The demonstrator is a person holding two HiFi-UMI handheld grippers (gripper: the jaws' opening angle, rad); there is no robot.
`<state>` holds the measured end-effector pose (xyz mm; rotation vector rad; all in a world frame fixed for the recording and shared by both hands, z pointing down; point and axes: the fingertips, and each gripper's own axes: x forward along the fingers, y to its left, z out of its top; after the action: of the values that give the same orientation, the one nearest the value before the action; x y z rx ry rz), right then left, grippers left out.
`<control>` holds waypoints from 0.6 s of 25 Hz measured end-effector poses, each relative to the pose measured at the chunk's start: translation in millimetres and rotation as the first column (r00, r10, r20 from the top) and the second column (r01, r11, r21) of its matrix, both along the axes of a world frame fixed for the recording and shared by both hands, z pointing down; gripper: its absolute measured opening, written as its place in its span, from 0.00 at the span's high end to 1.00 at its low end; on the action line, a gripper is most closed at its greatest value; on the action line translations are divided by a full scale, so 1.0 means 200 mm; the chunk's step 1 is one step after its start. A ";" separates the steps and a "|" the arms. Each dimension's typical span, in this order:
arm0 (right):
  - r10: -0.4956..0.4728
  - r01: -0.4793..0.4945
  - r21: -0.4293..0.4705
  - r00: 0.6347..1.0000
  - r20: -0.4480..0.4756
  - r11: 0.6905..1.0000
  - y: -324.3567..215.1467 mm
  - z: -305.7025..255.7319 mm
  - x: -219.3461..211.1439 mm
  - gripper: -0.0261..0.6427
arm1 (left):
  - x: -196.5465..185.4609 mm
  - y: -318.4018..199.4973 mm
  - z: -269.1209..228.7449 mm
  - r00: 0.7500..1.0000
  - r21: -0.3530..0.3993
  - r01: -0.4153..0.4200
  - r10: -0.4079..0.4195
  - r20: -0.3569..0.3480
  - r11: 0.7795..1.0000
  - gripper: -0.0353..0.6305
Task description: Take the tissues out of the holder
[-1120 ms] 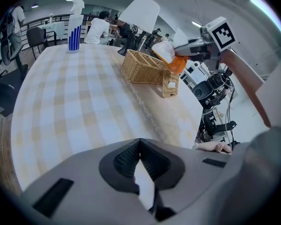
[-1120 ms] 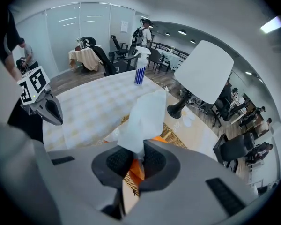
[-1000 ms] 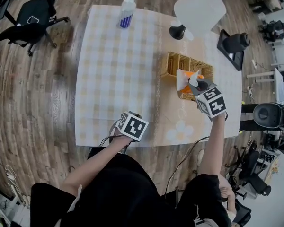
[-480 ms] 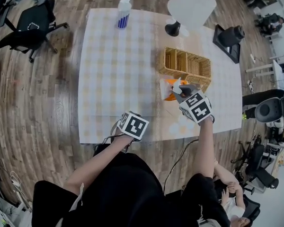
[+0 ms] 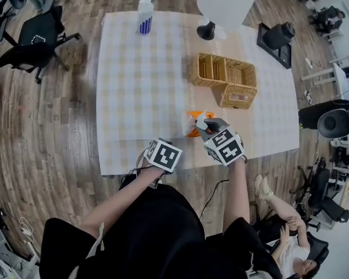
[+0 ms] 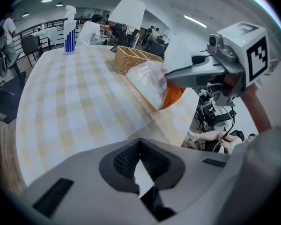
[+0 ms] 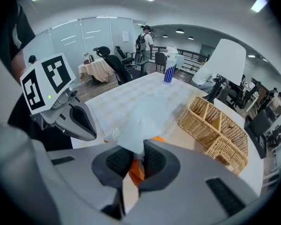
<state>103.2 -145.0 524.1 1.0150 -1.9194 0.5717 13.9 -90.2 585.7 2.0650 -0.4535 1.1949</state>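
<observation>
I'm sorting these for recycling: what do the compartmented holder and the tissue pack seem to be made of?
The holder looks like woven wicker or rattan, matte tan, with an open weave visible in its walls. The tissue pack seems wrapped in thin, glossy plastic film, part clear and part orange; it wrinkles and catches the light, and white tissue shows through.
</observation>
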 end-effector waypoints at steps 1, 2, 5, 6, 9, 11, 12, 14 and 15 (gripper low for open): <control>0.007 -0.007 -0.001 1.000 0.009 1.000 0.02 0.01 -0.02 0.91 | 0.00 0.01 0.00 1.000 0.001 -0.003 0.003 0.001 1.000 0.95; 0.016 -0.016 0.000 1.000 0.017 1.000 0.04 0.02 -0.04 0.91 | 0.00 0.02 0.00 1.000 0.002 -0.005 0.005 0.001 1.000 0.95; 0.055 -0.056 0.010 0.997 0.046 0.998 0.10 0.03 -0.08 0.91 | -0.01 0.06 0.01 1.000 0.006 -0.016 0.016 0.004 1.000 0.95; 0.071 -0.072 0.013 0.996 0.056 0.997 0.13 0.04 -0.09 0.91 | -0.01 0.08 0.02 1.000 0.007 -0.021 0.021 0.007 1.000 0.95; 0.109 -0.110 0.017 0.992 0.071 0.994 0.23 0.05 -0.09 0.91 | 0.02 0.16 0.02 0.999 0.012 -0.032 0.032 0.009 0.999 0.95; 0.132 -0.134 0.019 0.988 0.080 0.991 0.29 0.06 -0.10 0.91 | 0.04 0.21 0.00 0.999 0.022 -0.037 0.037 0.010 0.999 0.95; 0.146 -0.149 0.021 0.986 0.085 0.989 0.32 0.06 -0.11 0.91 | 0.04 0.24 0.00 0.999 0.029 -0.040 0.040 0.011 0.999 0.95; 0.177 -0.181 0.029 0.980 0.092 0.983 0.37 0.05 -0.12 0.91 | 0.04 0.29 -0.01 0.999 0.041 -0.044 0.044 0.014 0.998 0.95; 0.194 -0.198 0.033 0.977 0.091 0.980 0.40 0.05 -0.13 0.91 | 0.04 0.31 -0.01 0.999 0.046 -0.046 0.045 0.015 0.998 0.95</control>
<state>78.0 -65.3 534.7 1.2333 -1.9265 0.7010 21.0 -27.9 583.5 2.1175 -0.4464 1.2364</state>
